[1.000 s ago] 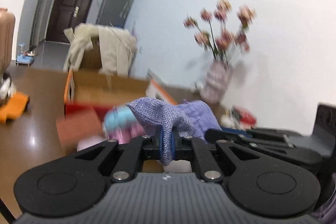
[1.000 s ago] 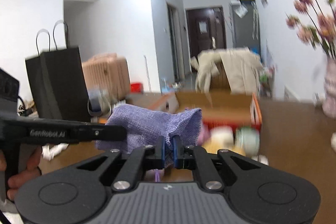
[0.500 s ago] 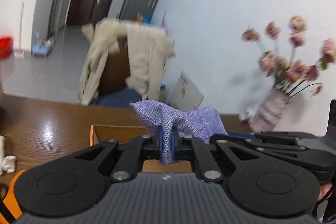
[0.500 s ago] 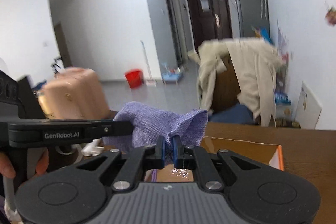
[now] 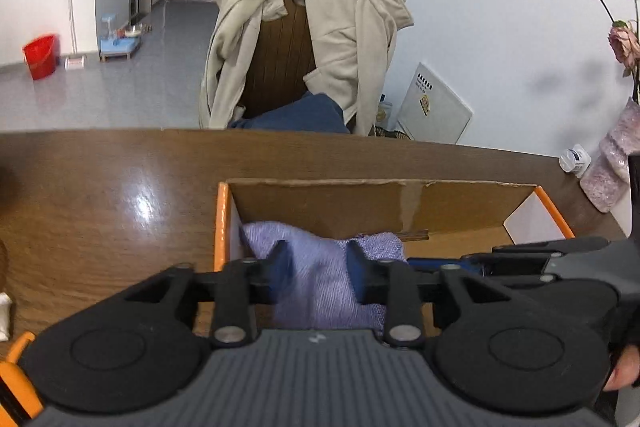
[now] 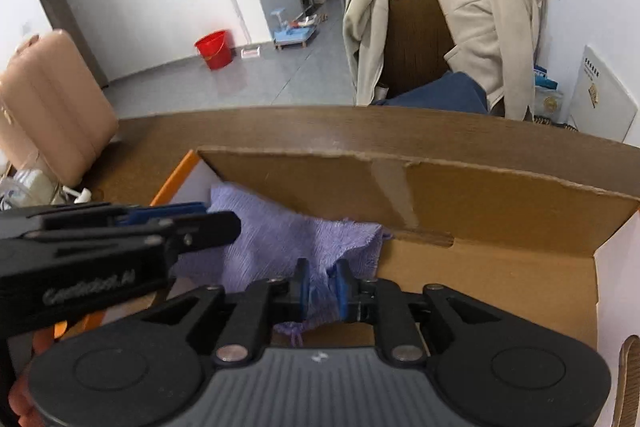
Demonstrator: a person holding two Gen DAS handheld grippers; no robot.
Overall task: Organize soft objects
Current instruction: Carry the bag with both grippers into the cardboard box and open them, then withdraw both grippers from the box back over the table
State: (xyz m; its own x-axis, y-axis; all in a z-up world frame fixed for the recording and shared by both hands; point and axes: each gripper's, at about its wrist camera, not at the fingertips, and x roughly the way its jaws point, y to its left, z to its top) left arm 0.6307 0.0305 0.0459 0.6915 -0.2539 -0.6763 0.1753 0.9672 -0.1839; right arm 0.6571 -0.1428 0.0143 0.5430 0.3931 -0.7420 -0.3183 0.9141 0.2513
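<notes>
Purple cloth now inside cardboard box, far-left corner; left gripper jaws just opened, cloth loose between, earlier clamped. Right wrist: right gripper jaws just parting, cloth between pads, grip unclear.

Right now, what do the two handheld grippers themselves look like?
Both match: the left gripper and right gripper have matte black linkage arms with silver rivets, two round black discs, a ribbed grey body with a small white logo, and blue finger pads. White lettering marks the left one's side.
</notes>
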